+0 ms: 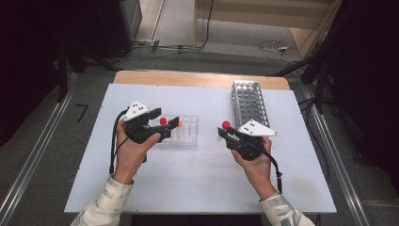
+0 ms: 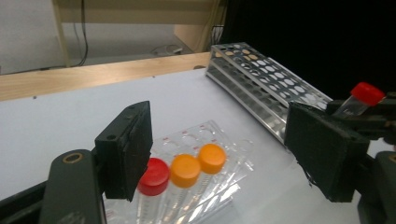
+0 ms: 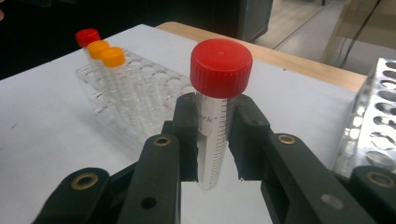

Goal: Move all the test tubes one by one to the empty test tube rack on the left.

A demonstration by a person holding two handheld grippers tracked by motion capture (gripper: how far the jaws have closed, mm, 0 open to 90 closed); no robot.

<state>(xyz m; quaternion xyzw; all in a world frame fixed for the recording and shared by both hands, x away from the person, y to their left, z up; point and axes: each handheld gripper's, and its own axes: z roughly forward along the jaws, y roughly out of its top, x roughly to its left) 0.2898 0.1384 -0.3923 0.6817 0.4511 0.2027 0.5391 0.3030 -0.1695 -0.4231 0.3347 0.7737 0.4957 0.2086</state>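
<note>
I judge the move about midway: my right gripper [image 3: 212, 140] is clamped on a red-capped tube [image 3: 217, 107], which stands upright between its jaws with the cap above them, clear of the clear plastic rack [image 1: 186, 129] and not yet in the metal rack [image 1: 249, 101]. Three tubes remain in the clear rack. My left gripper [image 2: 224, 154] stands wide at that rack, its pad touching the nearest red cap [image 2: 154, 176].
</note>
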